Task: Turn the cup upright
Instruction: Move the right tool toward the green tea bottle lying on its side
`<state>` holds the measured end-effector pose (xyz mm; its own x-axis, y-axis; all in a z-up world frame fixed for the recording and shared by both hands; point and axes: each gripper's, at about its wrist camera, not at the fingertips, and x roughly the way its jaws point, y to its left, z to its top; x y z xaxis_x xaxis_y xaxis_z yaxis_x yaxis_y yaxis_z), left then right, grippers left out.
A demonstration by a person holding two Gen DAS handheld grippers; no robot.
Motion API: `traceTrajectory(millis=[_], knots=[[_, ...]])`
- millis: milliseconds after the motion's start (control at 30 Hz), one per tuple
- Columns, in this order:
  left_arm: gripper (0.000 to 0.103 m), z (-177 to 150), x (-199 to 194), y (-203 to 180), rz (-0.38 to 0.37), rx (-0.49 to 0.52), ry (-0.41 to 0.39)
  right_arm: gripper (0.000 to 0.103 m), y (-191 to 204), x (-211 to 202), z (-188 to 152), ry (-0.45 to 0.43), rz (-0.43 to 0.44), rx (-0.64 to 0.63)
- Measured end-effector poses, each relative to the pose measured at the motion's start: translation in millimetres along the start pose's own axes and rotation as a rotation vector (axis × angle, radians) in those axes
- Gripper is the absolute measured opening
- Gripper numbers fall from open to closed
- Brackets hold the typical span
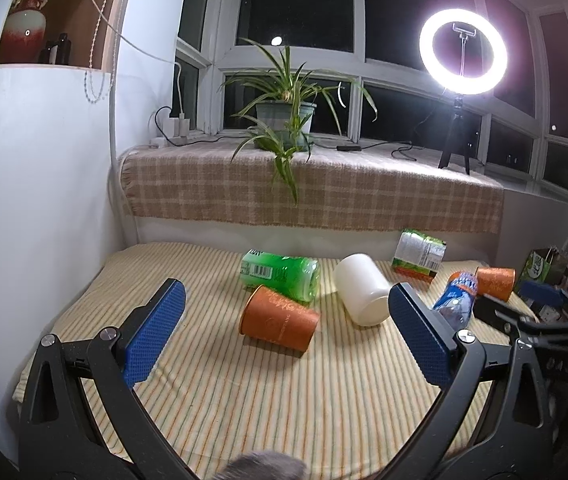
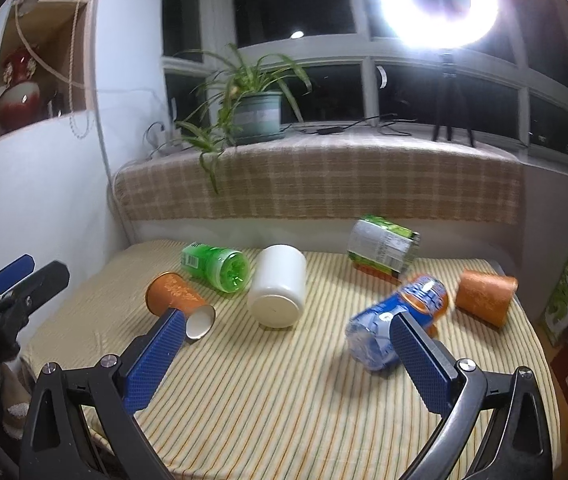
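The left wrist view shows the near orange paper cup (image 1: 277, 317) lying on its side at mid-frame, its rim facing lower left, resting against the green plastic bottle (image 1: 284, 274) behind it. The right wrist view instead shows that cup's white inside (image 2: 177, 300), its mouth partly hidden behind a blue pad.

Counted on the striped cloth-covered desk (image 1: 284, 392): two orange paper cups, both on their sides, the second (image 2: 484, 296) at the right edge; one white plastic jar (image 2: 277, 286), tipped over; one green bottle; one clear bottle with a blue and orange label (image 2: 396, 320); one green and white packet (image 2: 382, 248) leaning at the back.

The left gripper (image 1: 286, 338) has its jaws wide apart, holding nothing. The right gripper (image 2: 288, 356) likewise stands apart and empty, with the blue-labelled bottle partly behind its right pad. In the left view that bottle is largely cut off by a pad.
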<state>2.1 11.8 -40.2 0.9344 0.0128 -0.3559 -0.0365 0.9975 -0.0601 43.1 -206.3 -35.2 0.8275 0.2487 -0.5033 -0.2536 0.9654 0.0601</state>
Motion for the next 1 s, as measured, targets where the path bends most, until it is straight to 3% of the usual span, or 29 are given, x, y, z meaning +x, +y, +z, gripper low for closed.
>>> traceTrajectory(millis=[400, 600, 800, 1000], knots=[[0.103, -8.5, 16.4, 41.4, 0.061, -0.053, 0.097, 0.102, 16.9, 89.3, 37.9, 0.183, 0.221, -0.147], [0.103, -13.8, 22.6, 61.0, 0.104, -0.075, 0.134, 0.094, 41.1, 138.4, 52.1, 0.303, 0.324, -0.306], [0.103, -12.6, 28.2, 76.2, 0.148, -0.098, 0.151, 0.087, 59.1, 176.9, 65.6, 0.369, 0.328, -0.417], [0.103, -11.6, 30.2, 84.7, 0.178, -0.109, 0.154, 0.086, 78.0, 208.0, 79.6, 0.44, 0.329, -0.525]])
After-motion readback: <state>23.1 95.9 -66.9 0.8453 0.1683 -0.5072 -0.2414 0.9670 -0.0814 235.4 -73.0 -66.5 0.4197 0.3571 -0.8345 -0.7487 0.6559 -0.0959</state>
